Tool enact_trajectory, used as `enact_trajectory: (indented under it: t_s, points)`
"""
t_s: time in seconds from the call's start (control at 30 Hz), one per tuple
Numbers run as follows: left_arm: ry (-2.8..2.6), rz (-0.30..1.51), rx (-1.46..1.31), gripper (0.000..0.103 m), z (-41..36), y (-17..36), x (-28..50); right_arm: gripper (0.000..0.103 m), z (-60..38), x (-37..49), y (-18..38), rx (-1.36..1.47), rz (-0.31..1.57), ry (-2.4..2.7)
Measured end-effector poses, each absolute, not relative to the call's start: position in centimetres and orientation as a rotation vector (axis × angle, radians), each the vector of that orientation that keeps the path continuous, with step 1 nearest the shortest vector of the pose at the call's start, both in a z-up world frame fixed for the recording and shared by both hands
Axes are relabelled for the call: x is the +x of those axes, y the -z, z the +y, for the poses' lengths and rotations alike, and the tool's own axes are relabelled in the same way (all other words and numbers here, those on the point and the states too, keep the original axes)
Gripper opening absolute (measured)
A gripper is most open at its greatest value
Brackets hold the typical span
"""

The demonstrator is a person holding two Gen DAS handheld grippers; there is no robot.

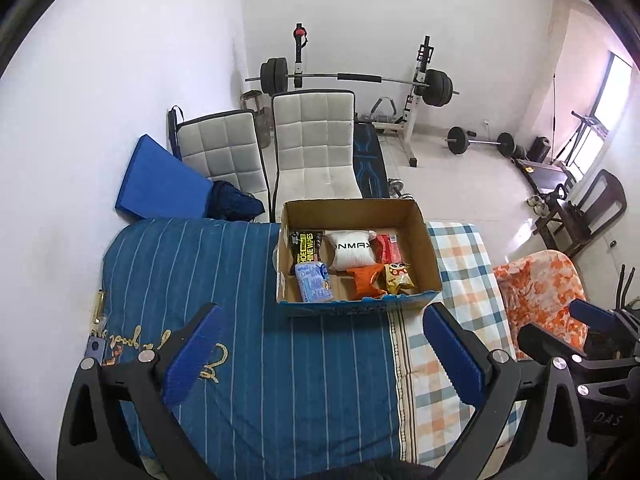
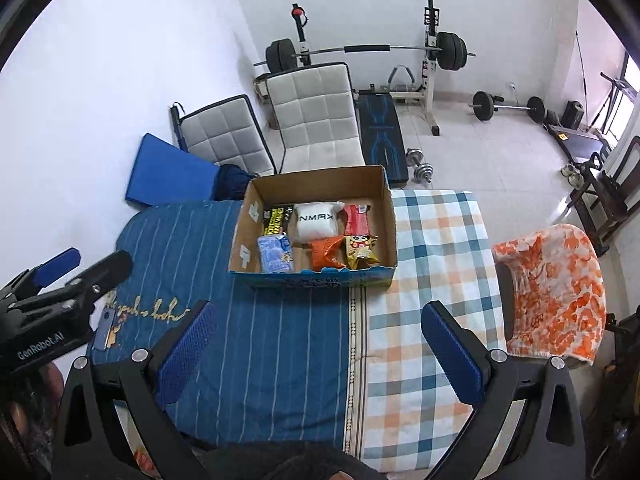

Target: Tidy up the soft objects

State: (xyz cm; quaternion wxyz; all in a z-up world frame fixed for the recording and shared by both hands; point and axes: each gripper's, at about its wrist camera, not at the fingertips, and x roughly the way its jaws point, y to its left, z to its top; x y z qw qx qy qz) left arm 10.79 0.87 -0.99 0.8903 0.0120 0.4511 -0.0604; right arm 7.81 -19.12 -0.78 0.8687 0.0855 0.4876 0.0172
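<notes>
A cardboard box (image 1: 430, 256) (image 2: 390, 220) sits on a bed at the far edge, where a blue striped cover meets a checked one. It holds several soft packs: a white pouch (image 1: 353, 250) (image 2: 316, 220), a light blue pack (image 1: 314, 283) (image 2: 275, 254), an orange bag (image 1: 366, 280) (image 2: 326, 254), a yellow snack bag (image 1: 398, 278) (image 2: 360, 251), a red pack (image 1: 388, 248) (image 2: 356, 218) and a black-and-yellow wipes pack (image 1: 306, 246) (image 2: 278, 218). My left gripper (image 1: 322, 346) and right gripper (image 2: 318, 340) are both open and empty, held above the bed short of the box.
The blue striped cover (image 1: 248, 320) (image 2: 240, 320) and the checked cover (image 1: 464, 280) (image 2: 432, 260) lie on the bed. An orange floral chair (image 1: 540, 292) (image 2: 556, 292) stands to the right. Two padded chairs (image 1: 312, 140), a blue mat (image 1: 160, 180) and a barbell rack (image 1: 360, 80) stand beyond.
</notes>
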Motion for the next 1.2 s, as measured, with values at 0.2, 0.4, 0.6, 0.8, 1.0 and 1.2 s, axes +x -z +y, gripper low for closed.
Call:
enact_trajectory:
  t_s: [0.2, 0.4, 0.6, 0.8, 1.0, 1.2]
  points:
    - [0.126, 0.928, 0.024, 0.102, 1.1, -0.1, 9.1, 0.103, -18.5, 6.2, -0.4, 0.172, 1.017, -0.053]
    - [0.135, 0.927, 0.008, 0.102, 1.1, -0.5, 8.1, 0.103, -18.9, 5.0, -1.3, 0.180, 1.003, -0.035]
    - [0.122, 0.911, 0.020, 0.102, 0.9, -0.8, 7.7, 0.103, -19.3, 4.6, -2.8, 0.144, 0.921, 0.054]
    - [0.117, 0.884, 0.026, 0.102, 1.0, -1.6, 7.1, 0.103, -19.7, 4.3, -3.4, 0.142, 0.898, 0.078]
    - [0.112, 0.867, 0.030, 0.102, 1.0, -2.1, 6.6, 0.103, -20.1, 3.9, -3.9, 0.144, 0.887, 0.089]
    - [0.114, 0.859, 0.028, 0.102, 1.0, -2.4, 6.4, 0.103, -20.0, 3.8, -4.2, 0.145, 0.872, 0.089]
